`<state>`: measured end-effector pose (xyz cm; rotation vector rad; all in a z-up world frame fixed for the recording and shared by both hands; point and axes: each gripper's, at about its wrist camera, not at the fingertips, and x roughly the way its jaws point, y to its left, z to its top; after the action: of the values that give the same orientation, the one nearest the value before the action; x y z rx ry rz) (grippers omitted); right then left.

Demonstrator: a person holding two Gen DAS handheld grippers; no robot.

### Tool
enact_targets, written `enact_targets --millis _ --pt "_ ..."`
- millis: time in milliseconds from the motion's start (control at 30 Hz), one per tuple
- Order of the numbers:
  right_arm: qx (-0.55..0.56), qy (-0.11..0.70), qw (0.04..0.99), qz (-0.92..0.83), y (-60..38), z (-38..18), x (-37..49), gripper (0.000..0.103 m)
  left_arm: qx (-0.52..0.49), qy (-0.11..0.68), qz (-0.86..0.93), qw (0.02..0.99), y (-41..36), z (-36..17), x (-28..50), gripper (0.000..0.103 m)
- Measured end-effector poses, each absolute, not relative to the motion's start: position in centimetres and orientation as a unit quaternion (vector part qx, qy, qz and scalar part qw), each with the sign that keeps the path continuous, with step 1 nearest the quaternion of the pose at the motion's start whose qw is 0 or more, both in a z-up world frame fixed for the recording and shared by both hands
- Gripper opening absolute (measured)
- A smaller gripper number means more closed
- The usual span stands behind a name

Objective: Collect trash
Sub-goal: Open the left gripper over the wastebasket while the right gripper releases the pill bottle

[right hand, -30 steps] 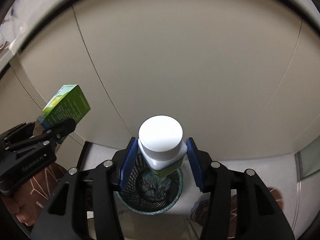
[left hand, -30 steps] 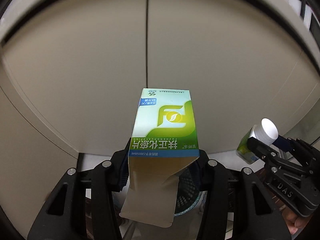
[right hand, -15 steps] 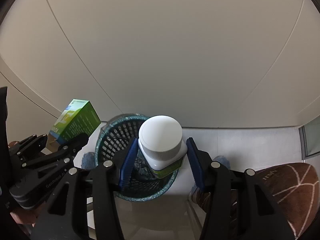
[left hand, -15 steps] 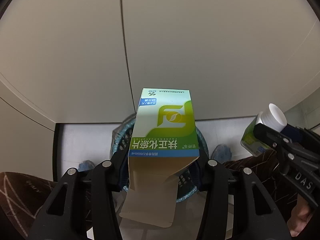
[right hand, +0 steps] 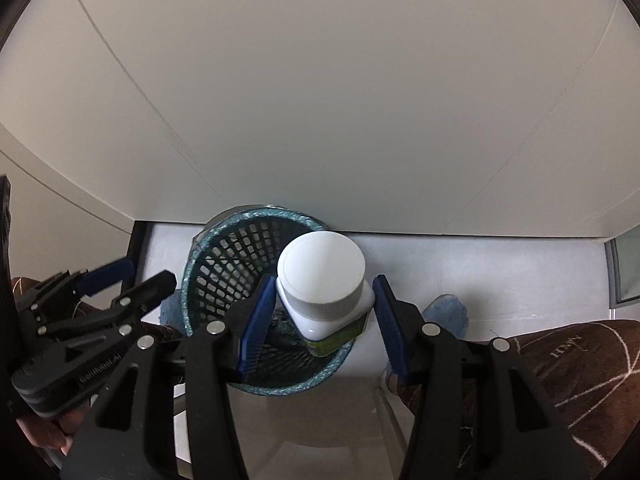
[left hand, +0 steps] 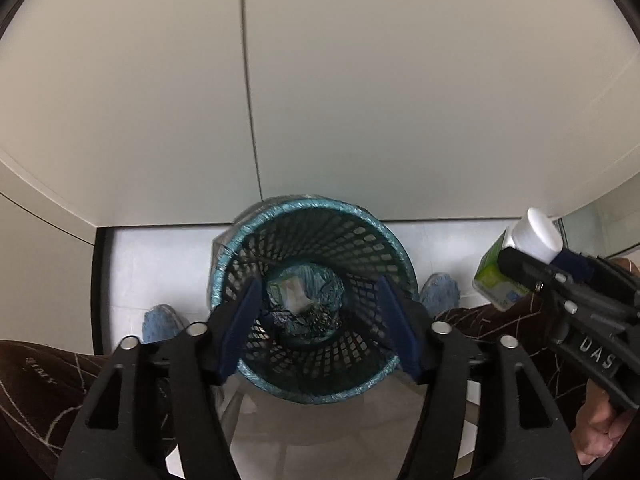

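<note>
A teal mesh waste basket [left hand: 316, 205] [right hand: 192, 268] stands on the pale floor against a white panel. My left gripper [left hand: 320, 312] [right hand: 146, 278] hangs right over its mouth. Its jaws are opening and nothing is between the blue pads [left hand: 246, 312]. Crumpled trash [left hand: 300, 292] with a pale green-and-white piece lies at the basket's bottom. My right gripper [right hand: 325, 308] [left hand: 520, 258] is shut on a white-capped bottle [right hand: 322, 276] [left hand: 538, 236] with a green label. It holds the bottle above the basket's right rim.
White cabinet panels [left hand: 360, 100] rise directly behind the basket. A person's brown-trousered legs [right hand: 560, 360] and blue shoes [left hand: 440, 292] flank the basket on both sides. A dark vertical edge [left hand: 94, 288] borders the floor at the left.
The green box that the left gripper held is gone from its jaws, which now stand wider. Both grippers sank toward the basket. The right one still grips the bottle.
</note>
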<state>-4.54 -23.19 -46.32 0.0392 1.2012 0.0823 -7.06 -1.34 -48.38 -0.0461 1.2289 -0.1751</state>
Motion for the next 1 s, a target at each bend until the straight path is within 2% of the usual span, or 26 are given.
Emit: enact_targets --millis 300,700,833,1000 --pt "0.023 0.565 0.821 0.08 -22.1 -47.2 -4.2 0.048 -0.023 0.555 -0.024 0.831 -0.1 -46.1 -6.9 0.091" --pt "0.022 0.578 0.807 0.121 -19.7 -48.8 -3.8 0.049 -0.028 0.561 -0.01 0.828 1.4 -45.9 -6.4 0.097" --pt "0.024 0.574 0.81 0.118 -19.7 -48.6 -3.8 0.064 -0.035 0.566 -0.006 0.824 1.8 -46.2 -6.3 0.097" --pt "0.027 0.571 0.813 0.105 -19.7 -48.9 -3.6 0.073 -0.041 0.568 -0.004 0.822 2.0 -46.2 -6.3 0.097"
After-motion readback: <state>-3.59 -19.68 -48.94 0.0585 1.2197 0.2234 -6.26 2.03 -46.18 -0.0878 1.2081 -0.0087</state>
